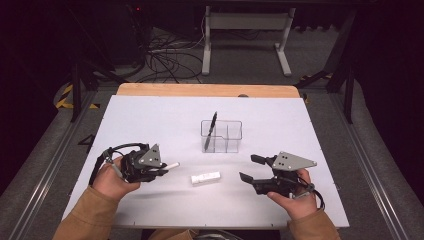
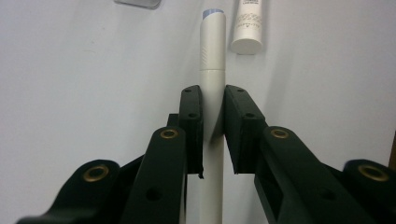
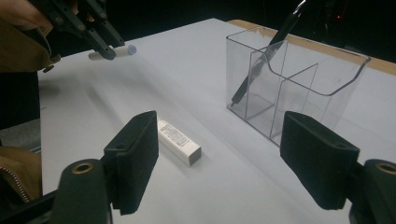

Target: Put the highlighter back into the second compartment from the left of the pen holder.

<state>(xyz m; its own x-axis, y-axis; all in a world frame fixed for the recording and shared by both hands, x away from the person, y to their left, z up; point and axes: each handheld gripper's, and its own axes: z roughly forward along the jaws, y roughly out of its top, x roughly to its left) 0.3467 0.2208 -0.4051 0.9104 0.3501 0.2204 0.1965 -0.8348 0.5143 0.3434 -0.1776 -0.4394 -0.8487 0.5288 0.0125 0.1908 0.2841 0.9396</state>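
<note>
My left gripper [image 1: 161,167] is shut on a white pen [image 1: 172,165], held a little above the white table at the left. In the left gripper view the white pen [image 2: 212,60] runs straight up between the pads of the left gripper [image 2: 213,100]. A small white box [image 1: 205,178] lies flat on the table between the two hands. My right gripper [image 1: 247,167] stands open at the right with nothing between its jaws. In the right gripper view the right gripper [image 3: 226,158] faces the white box [image 3: 180,142], and the left gripper [image 3: 100,39] holds the white pen [image 3: 119,51] farther off.
A clear divided holder [image 1: 221,135] stands at the table's middle with a black pen [image 1: 210,130] leaning in its left compartment. From the right gripper, the holder [image 3: 299,88] and black pen [image 3: 266,56] sit ahead on the right. A wooden edge [image 1: 207,90] runs along the far side.
</note>
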